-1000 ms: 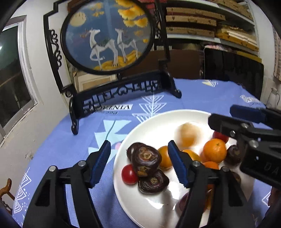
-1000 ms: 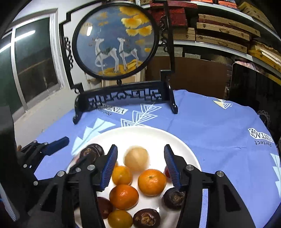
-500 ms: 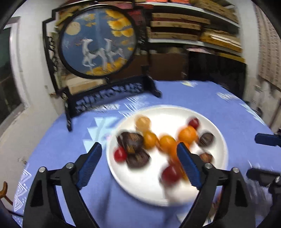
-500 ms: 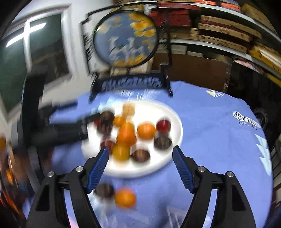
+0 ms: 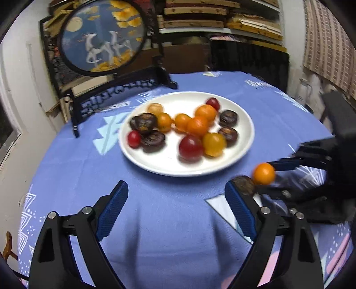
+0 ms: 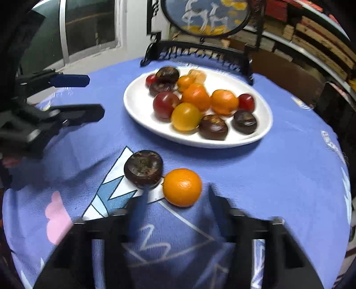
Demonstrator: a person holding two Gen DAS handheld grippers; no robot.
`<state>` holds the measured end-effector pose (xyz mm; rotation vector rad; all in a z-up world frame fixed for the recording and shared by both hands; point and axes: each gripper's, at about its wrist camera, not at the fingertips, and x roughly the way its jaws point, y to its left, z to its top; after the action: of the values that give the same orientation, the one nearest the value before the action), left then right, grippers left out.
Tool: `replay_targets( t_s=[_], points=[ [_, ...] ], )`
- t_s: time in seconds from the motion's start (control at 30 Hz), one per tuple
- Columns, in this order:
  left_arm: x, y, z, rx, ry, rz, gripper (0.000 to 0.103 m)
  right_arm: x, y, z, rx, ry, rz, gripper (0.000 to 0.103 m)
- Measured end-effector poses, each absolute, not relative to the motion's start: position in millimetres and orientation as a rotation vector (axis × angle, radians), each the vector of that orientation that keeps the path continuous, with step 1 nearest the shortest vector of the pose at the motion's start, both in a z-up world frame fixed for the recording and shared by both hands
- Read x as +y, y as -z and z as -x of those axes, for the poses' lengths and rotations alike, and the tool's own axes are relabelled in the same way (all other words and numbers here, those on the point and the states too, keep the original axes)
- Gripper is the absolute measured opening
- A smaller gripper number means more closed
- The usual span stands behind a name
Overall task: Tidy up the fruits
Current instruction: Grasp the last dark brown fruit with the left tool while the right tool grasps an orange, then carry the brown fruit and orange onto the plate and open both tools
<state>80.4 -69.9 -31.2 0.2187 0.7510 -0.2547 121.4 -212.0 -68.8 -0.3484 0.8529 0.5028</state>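
Note:
A white plate (image 5: 245,142) (image 6: 133,104) on the blue tablecloth holds several oranges, red fruits and dark brown fruits. An orange (image 6: 182,187) (image 5: 263,173) and a dark brown fruit (image 6: 143,168) (image 5: 244,185) lie loose on the cloth in front of the plate. My left gripper (image 5: 175,207) is open and empty, short of the plate; it also shows at the left of the right wrist view (image 6: 80,95). My right gripper (image 6: 175,202) is open, blurred, just behind the loose orange; it also shows in the left wrist view (image 5: 276,177).
A round deer picture in a black carved stand (image 5: 104,37) (image 6: 207,17) stands behind the plate. Shelves (image 5: 222,17) run along the back wall. A window (image 6: 89,29) is to the left. The round table's edge curves near both sides.
Both grippers have pulled back from over the plate toward the table's near side. The plate now sits farther away, and a loose orange and dark fruit show on the cloth.

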Motion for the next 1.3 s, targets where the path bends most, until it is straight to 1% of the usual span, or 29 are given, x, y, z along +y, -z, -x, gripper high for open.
replay_targets(
  t_s=[0.27, 0.43, 0.47, 0.5, 0.57, 0.6, 0.73, 0.97, 1.17, 1.3],
  points=[
    [-126.6, 58.2, -86.6, 0.819, 0.360, -0.282, 0.086, -258.9, 49.0, -105.1, 0.819, -0.427, 0.243, 0.037],
    [-141.2, 68.1, -102.4, 0.869, 0.354, -0.256, 0.086, -264.7, 50.6, -99.5, 0.822, -0.433, 0.227, 0.037],
    [-141.5, 70.3, -104.5, 0.879, 0.356, -0.250, 0.085, -264.5, 51.2, -98.6, 0.821, -0.436, 0.224, 0.038],
    [-142.3, 72.1, -104.9, 0.877, 0.355, -0.260, 0.077, -263.8, 51.8, -98.2, 0.823, -0.442, 0.224, 0.038],
    [-144.7, 76.9, -104.7, 0.893, 0.365, -0.282, 0.057, -261.5, 52.7, -99.1, 0.825, -0.444, 0.217, 0.038],
    [-145.0, 79.0, -104.8, 0.921, 0.394, -0.267, 0.042, -260.9, 53.3, -98.6, 0.826, -0.446, 0.216, 0.038],
    [-141.6, 74.9, -95.0, 0.895, 0.366, -0.282, 0.042, -256.6, 54.8, -93.0, 0.828, -0.454, 0.210, 0.038],
    [-117.9, 50.1, -74.7, 0.822, 0.360, -0.255, 0.042, -243.2, 48.5, -82.8, 0.810, -0.493, 0.209, 0.038],
    [-100.0, 33.0, -77.0, 0.771, 0.263, -0.257, 0.042, -228.0, 38.2, -77.7, 0.776, -0.520, 0.196, 0.037],
    [-91.7, 19.0, -83.8, 0.728, 0.216, -0.251, 0.042, -223.6, 19.9, -77.3, 0.720, -0.518, 0.168, 0.037]
  ],
)
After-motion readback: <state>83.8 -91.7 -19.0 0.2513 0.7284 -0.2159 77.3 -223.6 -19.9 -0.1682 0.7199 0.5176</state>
